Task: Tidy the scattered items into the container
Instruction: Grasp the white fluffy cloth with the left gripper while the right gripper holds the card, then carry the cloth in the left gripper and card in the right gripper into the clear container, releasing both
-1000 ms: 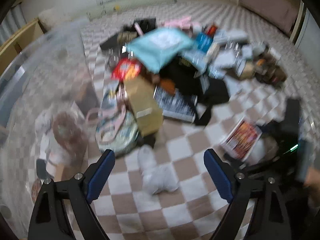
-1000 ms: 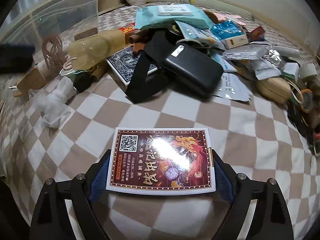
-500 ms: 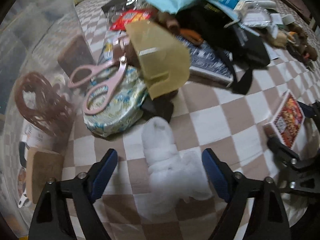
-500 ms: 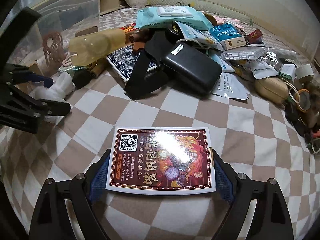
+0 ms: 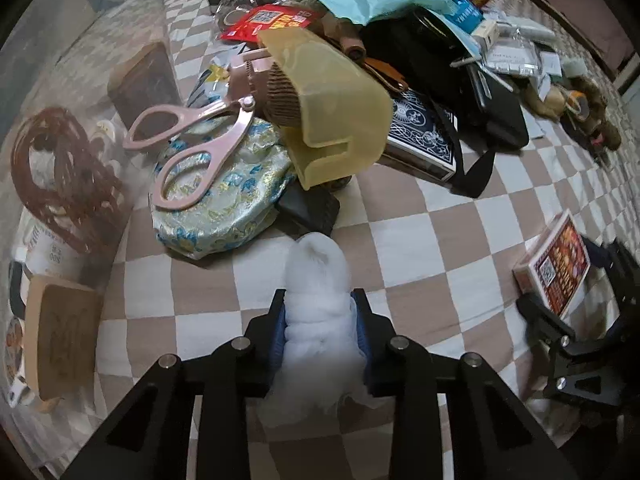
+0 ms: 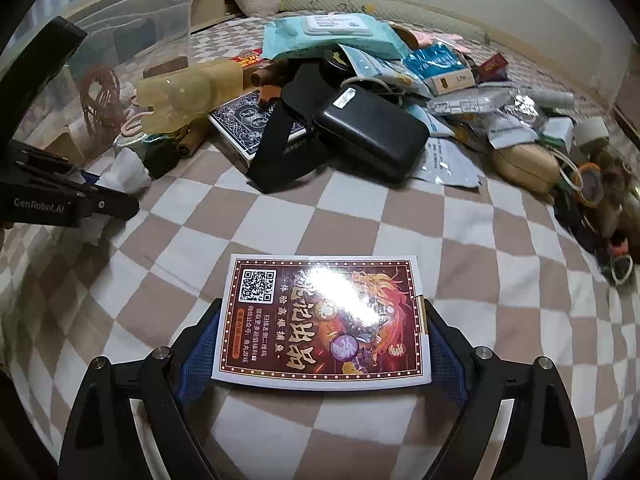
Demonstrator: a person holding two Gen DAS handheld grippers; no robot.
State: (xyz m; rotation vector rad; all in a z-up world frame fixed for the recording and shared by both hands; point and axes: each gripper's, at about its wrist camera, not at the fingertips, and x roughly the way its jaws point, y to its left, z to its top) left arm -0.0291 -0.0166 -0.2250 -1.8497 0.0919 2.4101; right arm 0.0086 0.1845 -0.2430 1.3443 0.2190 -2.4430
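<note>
The left hand-held gripper [image 5: 319, 322] is clamped on a white tissue wad [image 5: 318, 280] lying on the checked bed [image 5: 404, 236]. The right hand-held gripper [image 6: 322, 336] grips a red card box [image 6: 324, 318]. Both likely need lifting into the clear plastic container [image 6: 132, 20] at the left.

The left black two-finger gripper [image 5: 318, 322] has angular matte linkage arms with triangular cut-outs, 4 round silver pivot screws and blue textured finger pads [image 5: 276, 338]. The right black two-finger gripper [image 6: 323, 344] matches it, with blue mesh-patterned pads [image 6: 198, 354]. In the right wrist view, the left tool's side bears white "GenRobot.AI" lettering.
</note>
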